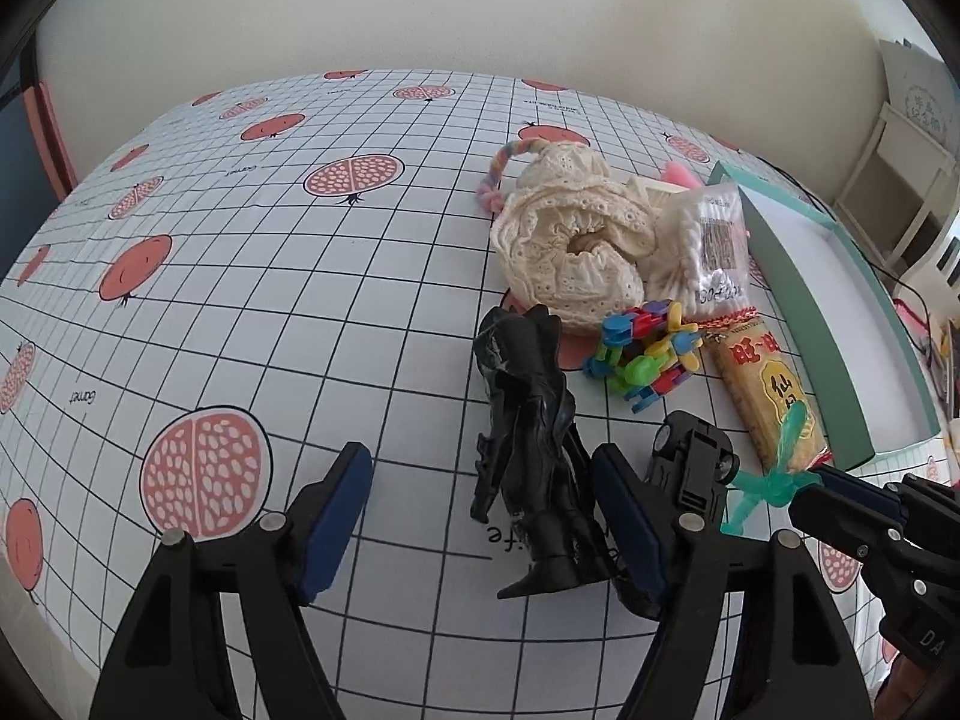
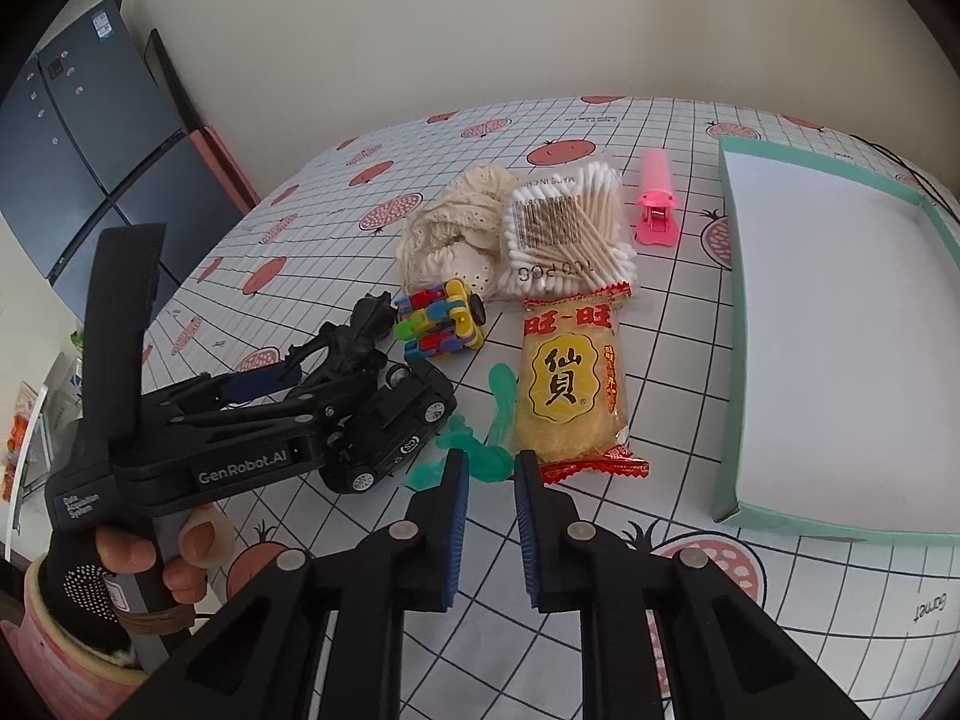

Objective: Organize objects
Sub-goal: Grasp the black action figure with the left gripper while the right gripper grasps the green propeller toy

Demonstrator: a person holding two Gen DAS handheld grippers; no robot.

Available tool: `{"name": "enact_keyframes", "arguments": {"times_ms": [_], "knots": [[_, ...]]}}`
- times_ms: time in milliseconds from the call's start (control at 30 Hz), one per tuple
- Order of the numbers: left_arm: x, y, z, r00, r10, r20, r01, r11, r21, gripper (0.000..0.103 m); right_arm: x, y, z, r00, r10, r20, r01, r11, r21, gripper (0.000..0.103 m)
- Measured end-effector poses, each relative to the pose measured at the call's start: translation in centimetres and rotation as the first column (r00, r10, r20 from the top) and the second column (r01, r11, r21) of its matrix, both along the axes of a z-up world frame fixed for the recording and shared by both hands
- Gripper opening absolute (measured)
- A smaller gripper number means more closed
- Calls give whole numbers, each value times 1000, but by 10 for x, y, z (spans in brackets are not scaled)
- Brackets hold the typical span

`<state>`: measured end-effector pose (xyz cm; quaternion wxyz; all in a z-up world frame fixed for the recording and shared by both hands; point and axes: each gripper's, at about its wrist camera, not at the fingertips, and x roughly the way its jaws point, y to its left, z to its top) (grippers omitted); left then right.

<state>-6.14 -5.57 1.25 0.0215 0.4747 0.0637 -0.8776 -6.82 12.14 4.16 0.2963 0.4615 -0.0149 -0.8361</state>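
A black action figure (image 1: 534, 438) lies on the tablecloth between the fingers of my open left gripper (image 1: 480, 480), close to the right finger. A black toy car (image 1: 690, 456) sits just right of it, also in the right wrist view (image 2: 390, 426). My right gripper (image 2: 487, 462) is partly open, its tips at a green rubbery toy (image 2: 486, 444). Beside it lie a yellow rice-cracker packet (image 2: 567, 384), a colourful block toy (image 2: 441, 324), a bag of cotton swabs (image 2: 570, 234), a cream lace cloth (image 2: 450, 234) and a pink clip (image 2: 657, 204).
A teal box (image 2: 726, 360) with a white inside lies open at the right. A pastel braided cord (image 1: 510, 168) lies behind the lace cloth. The table has a grid cloth with pomegranate prints (image 1: 210, 300). A dark fridge (image 2: 90, 138) stands far left.
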Motion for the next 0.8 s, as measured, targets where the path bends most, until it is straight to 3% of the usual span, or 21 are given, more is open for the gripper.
{"name": "enact_keyframes", "arguments": {"times_ms": [100,500,800], "knots": [[0,3,0,1000,-3,5,3,1000,-7,73,-1,1,0,1000,0,1,0,1000,-14,17],[0,10,2,1000,20,17,-20,1000,5,32,-4,20,2,999,-36,-9,35,998,-52,17],[7,8,6,997,74,14,-74,997,-12,29,-11,43,12,996,-84,-21,82,992,-96,17]]}}
